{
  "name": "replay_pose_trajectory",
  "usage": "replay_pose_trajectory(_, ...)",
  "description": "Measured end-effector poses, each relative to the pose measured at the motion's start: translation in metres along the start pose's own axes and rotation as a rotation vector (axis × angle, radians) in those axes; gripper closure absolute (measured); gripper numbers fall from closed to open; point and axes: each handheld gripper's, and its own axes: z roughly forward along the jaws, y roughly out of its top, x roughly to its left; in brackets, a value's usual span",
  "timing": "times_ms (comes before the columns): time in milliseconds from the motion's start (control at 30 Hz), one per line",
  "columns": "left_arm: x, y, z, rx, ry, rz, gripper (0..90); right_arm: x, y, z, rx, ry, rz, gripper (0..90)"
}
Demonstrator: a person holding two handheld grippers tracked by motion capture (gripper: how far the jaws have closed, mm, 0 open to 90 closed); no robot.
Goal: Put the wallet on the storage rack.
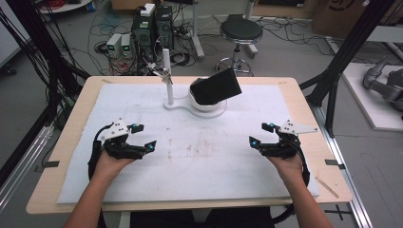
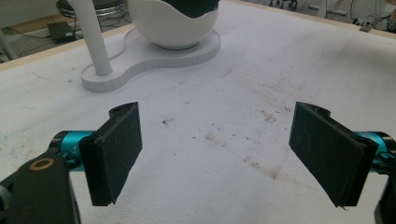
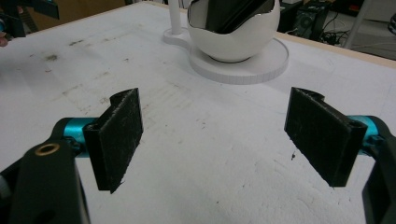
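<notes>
**Ahead: risks of reaching for the tilted black block**

Shown from above: left tongs (image 1: 144, 137) and right tongs (image 1: 262, 133), both with jaws spread wide and empty, resting low over the white mat (image 1: 228, 166) at the near corners of the bench (image 1: 71, 123). Well apart from both, at the far middle of the mat: black block (image 1: 216, 86), propped tilted in a white bowl (image 1: 205, 105), leaning to one side with a corner overhanging the rim. Bowl set on a white base (image 2: 140, 58) shared with a thin upright post (image 1: 167, 76).

Likely hazards, judged from this layout:
- Block tipped out of the bowl if nudged on its raised corner before being gripped.
- Smooth-looking faces pinched at a slant, hence slipping between the pads (image 3: 120, 135).
- Post, just beside the bowl, knocked by the left tongs on approach.
- Base possibly light, so dragged across the mat if pushed from one side.
</notes>
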Motion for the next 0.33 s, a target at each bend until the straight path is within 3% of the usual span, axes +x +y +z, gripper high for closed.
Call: replay_pose_trajectory(333, 0.0009, 0.0001, 0.0015, 0.003, 0.000, -0.005, 17.2, 0.0002, -0.0001, -0.0019, -0.003, -0.008, -0.012, 19.7)
